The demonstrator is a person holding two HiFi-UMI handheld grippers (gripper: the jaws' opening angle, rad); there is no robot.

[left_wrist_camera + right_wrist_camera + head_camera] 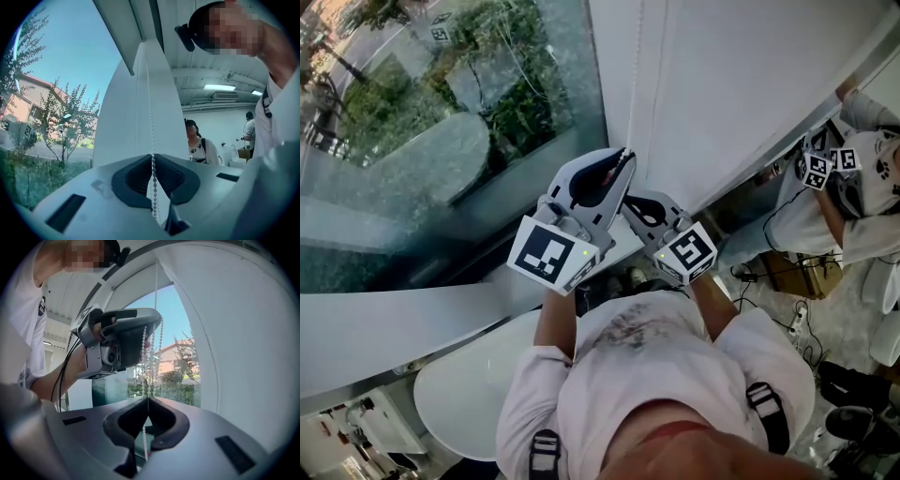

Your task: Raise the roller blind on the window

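Head view has the glass (441,122) filling the upper left of the frame, with trees (502,56) outside it. The white blind (750,84) takes up the upper right. Its bead chain (632,75) hangs along the blind's left edge at top centre. Just below it, at centre frame, the left tool (622,159) has its tips clenched on the chain. The right tool (630,200) sits just right of and below it, also pointing at the chain. Further right, near the frame's right edge, another person (853,178) stands well apart.

Left gripper view has trees (70,126) and a building (28,98) at the left. At centre, the blind (122,122) rises as a pale panel. The left tool (153,157) has its jaws closed together on one strand of the chain (151,117), which runs straight up from the tips. A person (198,143) stands at the right.

Right gripper view shows the left tool (149,341) at the upper left, gripping the chain (161,333). Below it, at lower centre, the right tool (148,399) has its jaws pinched shut on a strand of that chain, with beads trailing below the pads. The blind (243,333) fills the right side.
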